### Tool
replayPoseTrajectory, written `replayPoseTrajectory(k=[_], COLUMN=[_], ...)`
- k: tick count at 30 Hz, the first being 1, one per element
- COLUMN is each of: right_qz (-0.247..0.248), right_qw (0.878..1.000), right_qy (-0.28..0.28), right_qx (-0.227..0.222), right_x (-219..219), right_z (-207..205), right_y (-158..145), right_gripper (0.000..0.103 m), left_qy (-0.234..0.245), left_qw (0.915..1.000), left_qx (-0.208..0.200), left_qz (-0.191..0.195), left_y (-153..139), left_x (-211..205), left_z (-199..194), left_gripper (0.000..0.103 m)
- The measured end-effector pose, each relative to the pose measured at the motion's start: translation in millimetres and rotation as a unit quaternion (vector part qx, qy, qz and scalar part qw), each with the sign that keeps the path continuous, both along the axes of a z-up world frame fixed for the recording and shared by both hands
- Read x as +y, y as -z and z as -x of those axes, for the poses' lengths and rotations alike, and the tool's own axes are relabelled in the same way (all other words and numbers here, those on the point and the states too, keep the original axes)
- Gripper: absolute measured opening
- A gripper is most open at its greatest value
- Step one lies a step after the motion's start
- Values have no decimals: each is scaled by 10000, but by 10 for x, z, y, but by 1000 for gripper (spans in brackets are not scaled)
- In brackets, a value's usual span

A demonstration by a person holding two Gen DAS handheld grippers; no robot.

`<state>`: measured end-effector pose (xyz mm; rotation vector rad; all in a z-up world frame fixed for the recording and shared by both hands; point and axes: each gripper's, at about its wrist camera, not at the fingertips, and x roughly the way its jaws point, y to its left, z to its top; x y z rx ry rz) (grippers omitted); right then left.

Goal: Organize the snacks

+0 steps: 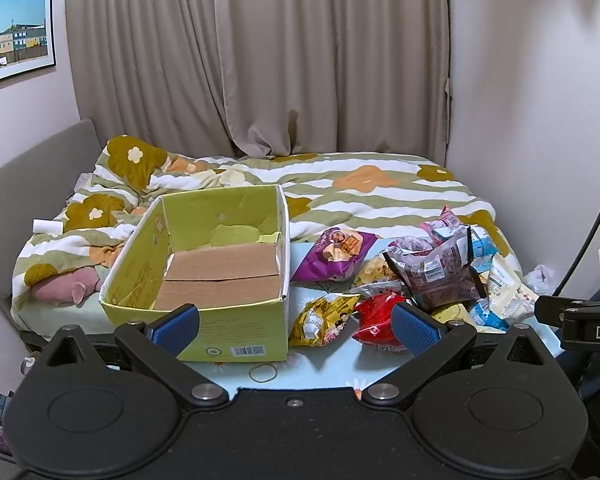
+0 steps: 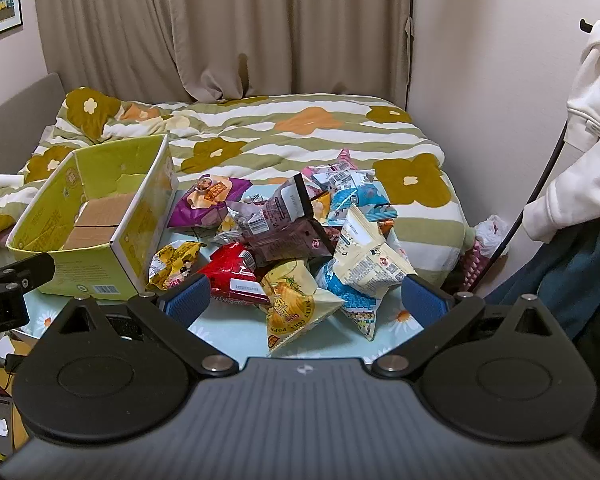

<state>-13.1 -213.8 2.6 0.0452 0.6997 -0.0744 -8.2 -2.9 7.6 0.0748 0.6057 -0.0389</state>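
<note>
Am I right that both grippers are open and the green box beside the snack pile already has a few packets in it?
Not quite: the green box is empty, only its cardboard bottom showing in the left wrist view. Both the left gripper and right gripper are open, and the snack pile lies beside it.

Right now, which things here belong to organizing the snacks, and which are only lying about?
For the job:
- empty yellow-green cardboard box
- heap of crinkly snack bags
- open left gripper
- open right gripper

Lying about:
- tan rubber band
- flowered striped quilt
- pink plush toy
</note>
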Motion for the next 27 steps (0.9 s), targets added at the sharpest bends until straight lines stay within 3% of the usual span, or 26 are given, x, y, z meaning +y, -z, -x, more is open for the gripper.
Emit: replayPoseTrajectory(k=[27], right_qz=[-14], right_qw=[10000], right_qy=[5], right_qx=[-15], right_x=[19], right_z=[-9], right_y=[-2], right_gripper=[103], left_qy=[30], left_qw=[10000], left_qx=[-2], left_qz=[14], left_y=[-2], left_x=[-8], left_z=[-5], left_gripper=[103])
